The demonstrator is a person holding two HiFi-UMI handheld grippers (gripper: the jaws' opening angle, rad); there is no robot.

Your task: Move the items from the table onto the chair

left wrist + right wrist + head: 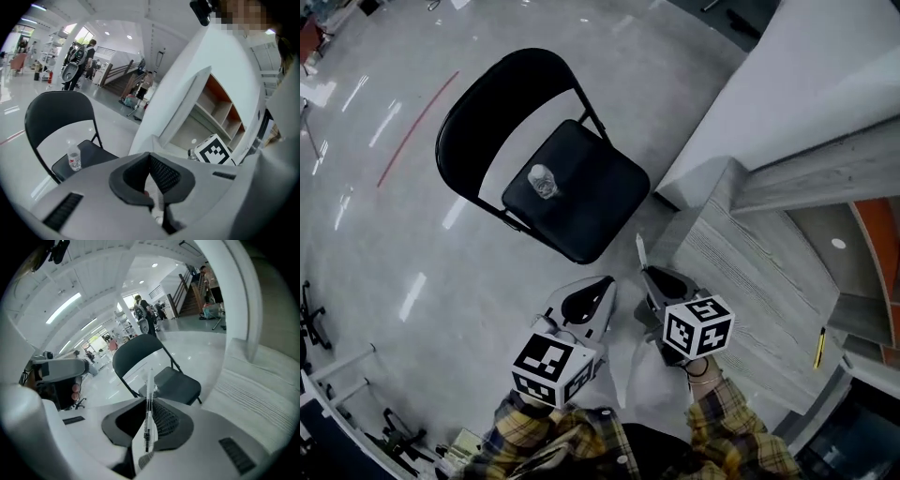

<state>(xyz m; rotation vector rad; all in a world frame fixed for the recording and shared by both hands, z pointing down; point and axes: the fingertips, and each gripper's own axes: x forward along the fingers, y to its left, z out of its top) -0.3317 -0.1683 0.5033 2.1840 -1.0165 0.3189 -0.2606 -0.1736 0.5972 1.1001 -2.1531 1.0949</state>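
Observation:
A black folding chair (591,202) stands on the glossy floor with a small clear plastic bottle (542,181) upright on its seat. My right gripper (649,272) is shut on a thin white pen (639,249) that sticks up past the jaw tips, near the corner of the grey wooden table (750,272). In the right gripper view the pen (148,413) lies along the closed jaws, with the chair (180,386) ahead. My left gripper (607,281) hangs beside the right one, jaws shut with nothing in them. Its view shows the bottle (73,158) on the chair (56,112).
A white wall block (787,84) rises behind the table. A yellow pencil (818,347) lies at the table's right edge. White shelving (211,112) stands to the right in the left gripper view. People and a scooter (75,65) are far off across the hall.

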